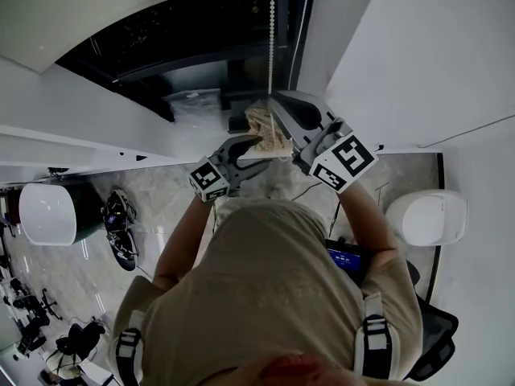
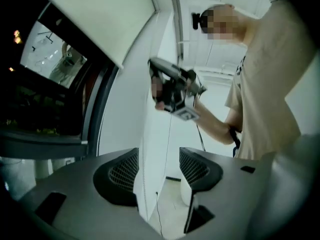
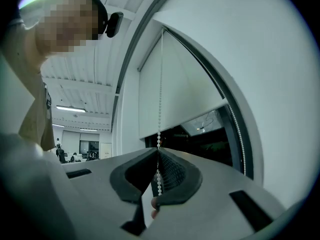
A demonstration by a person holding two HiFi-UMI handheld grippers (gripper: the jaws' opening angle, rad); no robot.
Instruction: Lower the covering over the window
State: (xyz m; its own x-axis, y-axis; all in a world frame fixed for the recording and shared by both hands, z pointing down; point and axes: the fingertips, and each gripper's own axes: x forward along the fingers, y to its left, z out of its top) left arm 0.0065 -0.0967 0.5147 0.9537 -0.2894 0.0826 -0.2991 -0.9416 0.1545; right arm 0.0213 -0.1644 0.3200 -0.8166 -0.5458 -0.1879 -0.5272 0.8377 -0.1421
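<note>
A white roller blind [image 3: 175, 94] covers the upper part of a dark window [image 3: 210, 139]. Its white bead chain [image 3: 160, 109] hangs straight down in front of the window. My right gripper [image 3: 158, 154] is shut on this chain, with beads running between its black pads. In the head view the bead chain [image 1: 271, 39] comes down to the right gripper [image 1: 278, 103] at the window's right side. The left gripper [image 1: 257, 153] sits just below and to the left of it. In the left gripper view my left gripper [image 2: 159, 171] stands open with nothing pressed between its pads, and the right gripper [image 2: 172, 86] shows above it.
A white wall [image 1: 418, 55] borders the window on the right and a white sill [image 1: 80, 135] runs along the left. On the floor stand a white round bin [image 1: 48, 211] at left and a white rounded object [image 1: 426, 215] at right. Office chairs [image 1: 76, 340] are at lower left.
</note>
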